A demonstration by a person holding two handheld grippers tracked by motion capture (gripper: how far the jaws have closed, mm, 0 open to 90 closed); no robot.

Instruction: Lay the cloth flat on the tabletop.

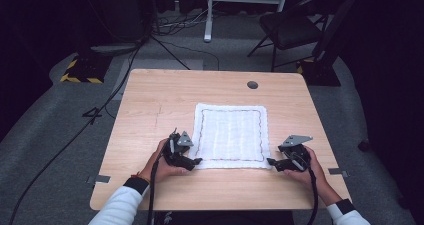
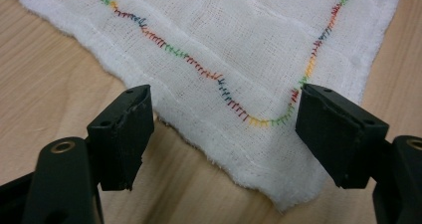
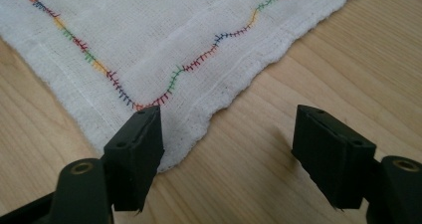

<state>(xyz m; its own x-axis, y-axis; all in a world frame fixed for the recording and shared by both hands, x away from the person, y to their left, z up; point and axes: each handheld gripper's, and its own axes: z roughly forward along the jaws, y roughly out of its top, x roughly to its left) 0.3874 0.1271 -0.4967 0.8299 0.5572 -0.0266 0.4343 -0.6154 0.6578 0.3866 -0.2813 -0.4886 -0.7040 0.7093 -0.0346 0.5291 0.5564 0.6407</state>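
Two white-sleeved forearms come in from the bottom edge of the high view, each hand wrapped around a black two-jaw gripper low on the light wooden table (image 1: 150,100). On the person's left, the left gripper (image 1: 198,161) points inward at the near left corner of the white square gauze cloth with a multicoloured stitched border (image 1: 231,134); its jaws stand spread wide. In the left gripper view the left gripper (image 2: 221,119) straddles that corner, one jaw over bare wood just beside the frayed edge, the other over the cloth by the stitched line. Opposite it, the right gripper (image 1: 270,161) aims at the near right corner, jaws likewise apart. From the right gripper view, the right gripper (image 3: 226,134) has one jaw over the corner's tip and the other over wood. Lying flat and unfolded, the cloth sits in the table's middle, its edges slightly wavy.
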